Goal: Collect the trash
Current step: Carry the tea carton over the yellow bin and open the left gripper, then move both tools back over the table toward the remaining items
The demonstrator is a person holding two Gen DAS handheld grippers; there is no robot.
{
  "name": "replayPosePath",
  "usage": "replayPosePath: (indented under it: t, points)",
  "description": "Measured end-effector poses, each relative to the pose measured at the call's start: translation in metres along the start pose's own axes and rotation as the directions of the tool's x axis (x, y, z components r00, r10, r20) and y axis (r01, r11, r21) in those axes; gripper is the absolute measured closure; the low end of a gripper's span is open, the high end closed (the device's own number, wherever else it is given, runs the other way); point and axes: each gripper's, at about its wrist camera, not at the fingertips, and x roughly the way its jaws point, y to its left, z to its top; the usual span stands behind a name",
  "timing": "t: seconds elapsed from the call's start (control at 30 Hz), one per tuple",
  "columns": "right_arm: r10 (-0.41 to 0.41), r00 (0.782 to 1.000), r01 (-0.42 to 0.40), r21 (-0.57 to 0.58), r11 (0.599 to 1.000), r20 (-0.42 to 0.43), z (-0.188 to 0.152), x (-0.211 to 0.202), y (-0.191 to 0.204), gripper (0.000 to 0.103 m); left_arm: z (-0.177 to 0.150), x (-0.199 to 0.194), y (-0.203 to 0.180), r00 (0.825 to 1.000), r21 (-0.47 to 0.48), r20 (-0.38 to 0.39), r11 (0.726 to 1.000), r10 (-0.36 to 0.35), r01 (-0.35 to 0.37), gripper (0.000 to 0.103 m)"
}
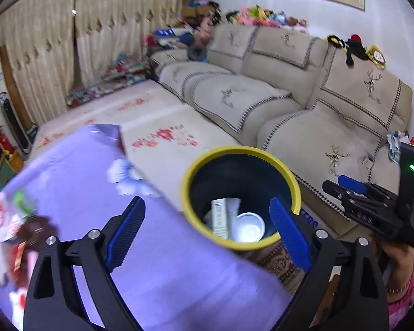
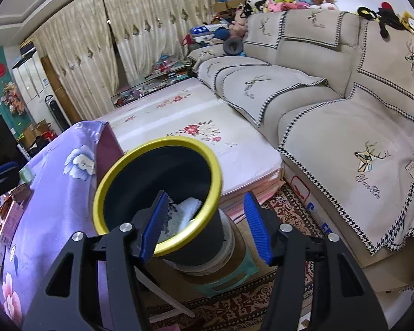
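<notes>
A dark trash bin with a yellow rim (image 1: 187, 190) stands beside the purple-clothed table; it also shows in the right wrist view (image 2: 102, 182). Inside it lie a white cup (image 1: 248, 230), a flat white box (image 1: 219, 218) and crumpled white paper (image 2: 186, 209). My left gripper (image 1: 207, 234) is open and empty, hovering over the bin's near rim. My right gripper (image 2: 204, 223) is open and empty, its left finger over the bin's rim; it also appears at the right edge of the left wrist view (image 1: 345, 186). More items lie blurred on the table's left end (image 1: 16, 229).
A purple floral tablecloth (image 1: 151, 270) covers the table on the left. A beige sofa (image 2: 345, 127) runs along the right. A floral mat (image 2: 201, 118) covers a low platform behind the bin. The bin rests on a stool (image 2: 229, 273) over patterned carpet (image 2: 234, 309).
</notes>
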Motion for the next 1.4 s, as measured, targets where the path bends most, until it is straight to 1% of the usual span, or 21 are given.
replayPosePath:
  t: [0.13, 0.23, 0.33, 0.43, 0.53, 0.67, 0.73, 0.83, 1.07, 1.13, 1.2, 1.33, 1.37, 1.4]
  points:
    - [0.022, 1.0, -0.023, -0.028, 0.999, -0.006, -0.002, -0.003, 0.018, 0.047, -0.023, -0.048, 0.025, 0.996, -0.031, 0.051, 0.997, 0.068, -0.067, 0.008]
    - [0.047, 0.999, -0.048, -0.063, 0.997, -0.009, -0.004, -0.006, 0.04, 0.047, -0.047, -0.087, 0.052, 0.988, -0.084, 0.079, 0.989, 0.131, -0.124, 0.006]
    - [0.077, 0.997, -0.079, -0.112, 0.991, -0.017, -0.006, -0.009, 0.068, 0.046, -0.067, -0.116, 0.076, 0.979, -0.138, 0.089, 0.975, 0.186, -0.172, 0.005]
    - [0.107, 0.994, -0.11, -0.165, 0.98, -0.029, -0.01, -0.012, 0.099, 0.045, -0.095, -0.15, 0.108, 0.961, -0.22, 0.098, 0.948, 0.258, -0.231, 0.005]
    - [0.136, 0.99, -0.142, -0.215, 0.966, -0.043, -0.013, -0.014, 0.13, 0.045, -0.118, -0.177, 0.137, 0.944, -0.285, 0.1, 0.918, 0.316, -0.277, 0.005]
    - [0.178, 0.982, -0.188, -0.278, 0.942, -0.061, -0.018, -0.019, 0.175, 0.042, -0.149, -0.213, 0.173, 0.905, -0.368, 0.103, 0.862, 0.412, -0.35, 0.005]
    - [0.202, 0.976, -0.216, -0.311, 0.926, -0.075, -0.021, -0.02, 0.198, 0.042, -0.165, -0.231, 0.19, 0.882, -0.403, 0.096, 0.829, 0.461, -0.389, 0.005]
    - [0.244, 0.964, -0.266, -0.355, 0.896, -0.105, -0.026, -0.02, 0.234, 0.042, -0.184, -0.251, 0.208, 0.859, -0.442, 0.082, 0.791, 0.506, -0.424, 0.005]
    - [0.318, 0.932, -0.363, -0.432, 0.826, -0.174, -0.048, -0.015, 0.309, 0.042, -0.21, -0.27, 0.238, 0.828, -0.498, 0.043, 0.73, 0.559, -0.467, 0.005]
    - [0.335, 0.922, -0.386, -0.446, 0.807, -0.192, -0.053, -0.013, 0.327, 0.042, -0.216, -0.274, 0.243, 0.825, -0.509, 0.037, 0.721, 0.563, -0.47, 0.005]
    - [0.354, 0.912, -0.411, -0.458, 0.788, -0.21, -0.059, -0.014, 0.34, 0.042, -0.22, -0.276, 0.247, 0.819, -0.519, 0.031, 0.709, 0.574, -0.477, 0.005]
    - [0.388, 0.889, -0.458, -0.485, 0.745, -0.244, -0.073, -0.021, 0.368, 0.042, -0.224, -0.286, 0.25, 0.798, -0.531, 0.032, 0.687, 0.602, -0.497, 0.005]
    - [0.404, 0.878, -0.479, -0.496, 0.724, -0.257, -0.079, -0.026, 0.378, 0.042, -0.226, -0.289, 0.251, 0.793, -0.534, 0.034, 0.682, 0.608, -0.5, 0.005]
    - [0.417, 0.869, -0.495, -0.508, 0.705, -0.267, -0.085, -0.03, 0.385, 0.042, -0.227, -0.294, 0.252, 0.784, -0.538, 0.036, 0.673, 0.62, -0.507, 0.005]
